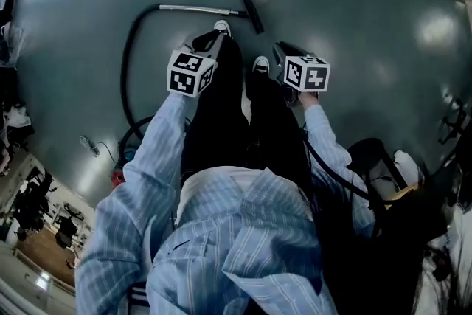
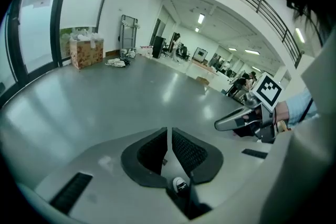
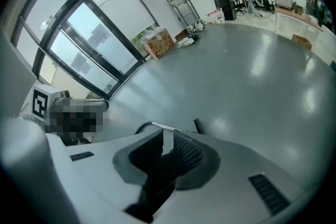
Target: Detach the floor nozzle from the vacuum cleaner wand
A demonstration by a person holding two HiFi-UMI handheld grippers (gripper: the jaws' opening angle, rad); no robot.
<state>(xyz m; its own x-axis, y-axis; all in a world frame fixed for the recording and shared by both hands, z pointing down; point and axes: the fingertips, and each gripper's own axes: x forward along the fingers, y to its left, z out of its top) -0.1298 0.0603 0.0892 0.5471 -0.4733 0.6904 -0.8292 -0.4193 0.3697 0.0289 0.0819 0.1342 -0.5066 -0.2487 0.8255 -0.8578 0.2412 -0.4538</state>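
The vacuum's silver wand (image 1: 195,9) lies on the grey floor ahead of the person's feet, with the black floor nozzle (image 1: 251,12) on its right end and a black hose (image 1: 129,55) curving back from its left end. Both grippers hang above the floor, short of the wand. My left gripper (image 1: 214,40) is shut and holds nothing; its pads meet in the left gripper view (image 2: 169,138). My right gripper (image 1: 279,52) is shut and empty too (image 3: 167,139). Past its jaws, the right gripper view shows the wand (image 3: 161,126) and the nozzle (image 3: 198,126).
The person's shoes (image 1: 221,27) stand just short of the wand. The hose runs to a red vacuum body (image 1: 118,175) at the left, near a loose cable (image 1: 88,146). A cardboard box (image 3: 160,42) and a metal rack (image 3: 182,7) stand far off by the windows.
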